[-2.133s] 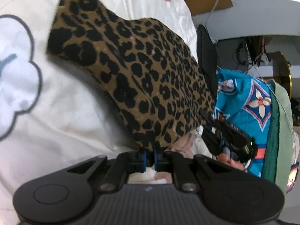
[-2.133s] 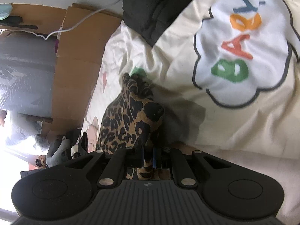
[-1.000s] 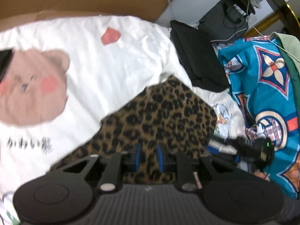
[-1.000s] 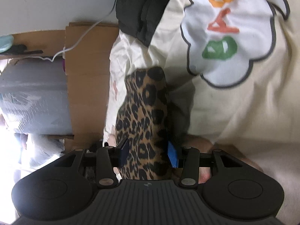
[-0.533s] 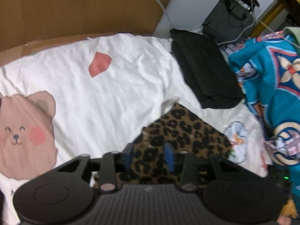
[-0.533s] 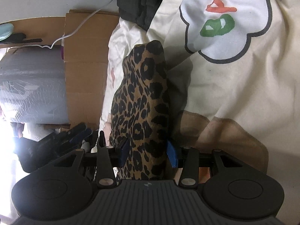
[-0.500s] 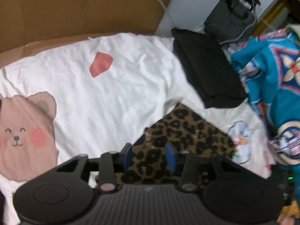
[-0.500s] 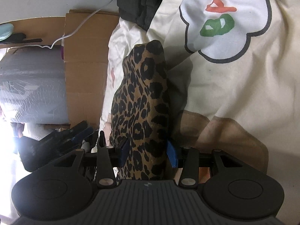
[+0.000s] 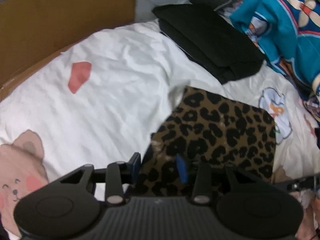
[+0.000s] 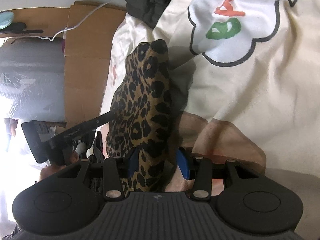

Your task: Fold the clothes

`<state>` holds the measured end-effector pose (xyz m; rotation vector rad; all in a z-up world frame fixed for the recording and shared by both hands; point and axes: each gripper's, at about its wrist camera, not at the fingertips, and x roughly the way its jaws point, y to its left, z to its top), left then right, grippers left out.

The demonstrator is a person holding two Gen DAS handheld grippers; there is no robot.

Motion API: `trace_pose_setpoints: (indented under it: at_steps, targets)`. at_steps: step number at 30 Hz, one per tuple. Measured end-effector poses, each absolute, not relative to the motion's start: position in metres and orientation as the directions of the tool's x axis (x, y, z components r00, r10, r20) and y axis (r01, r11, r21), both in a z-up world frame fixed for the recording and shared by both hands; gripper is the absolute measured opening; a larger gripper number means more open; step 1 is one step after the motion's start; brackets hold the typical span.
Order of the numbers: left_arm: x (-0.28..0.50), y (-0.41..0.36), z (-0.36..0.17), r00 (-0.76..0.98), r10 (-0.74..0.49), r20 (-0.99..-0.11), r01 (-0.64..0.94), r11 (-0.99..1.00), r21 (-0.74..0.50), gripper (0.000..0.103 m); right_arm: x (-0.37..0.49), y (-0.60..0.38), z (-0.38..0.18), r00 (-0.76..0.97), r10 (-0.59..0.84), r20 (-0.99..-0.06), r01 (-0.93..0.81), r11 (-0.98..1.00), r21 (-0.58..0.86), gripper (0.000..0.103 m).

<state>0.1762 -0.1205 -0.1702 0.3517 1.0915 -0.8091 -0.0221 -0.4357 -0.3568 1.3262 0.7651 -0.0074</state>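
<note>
A folded leopard-print garment (image 9: 220, 132) lies flat on the white bed sheet (image 9: 112, 100). My left gripper (image 9: 159, 166) points steeply down over its near left corner. Its blue pads (image 9: 181, 169) stand apart, the cloth lies between them and neither presses it. In the right wrist view the same garment (image 10: 142, 108) runs away from my right gripper (image 10: 157, 165). That gripper is open, with the near end of the cloth between its pads (image 10: 183, 168) and a gap on the right side. The black body of the left tool (image 10: 78, 133) reaches in from the left, its tip hidden behind the cloth.
A folded black garment (image 9: 210, 40) lies at the back of the bed. A teal patterned cloth (image 9: 284, 30) is heaped to its right. Brown cardboard (image 9: 60, 24) lines the far left side. The sheet carries a bear print (image 9: 20, 170) and a "BABY" cloud print (image 10: 236, 20).
Both grippers were shut on the lifted leopard garment and have opened. The left one swung round and sank. The garment now lies folded on the sheet.
</note>
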Motion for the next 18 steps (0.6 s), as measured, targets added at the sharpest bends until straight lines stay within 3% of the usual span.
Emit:
trace_pose_setpoints:
  at_steps: [18]
  targets:
    - [0.154,-0.118,-0.158,0.247,-0.371,-0.895,0.772,0.634,-0.049,0.035,-0.025,-0.436,-0.361,0.754,0.407,-0.515,0.441,0.267,0.857,0.045]
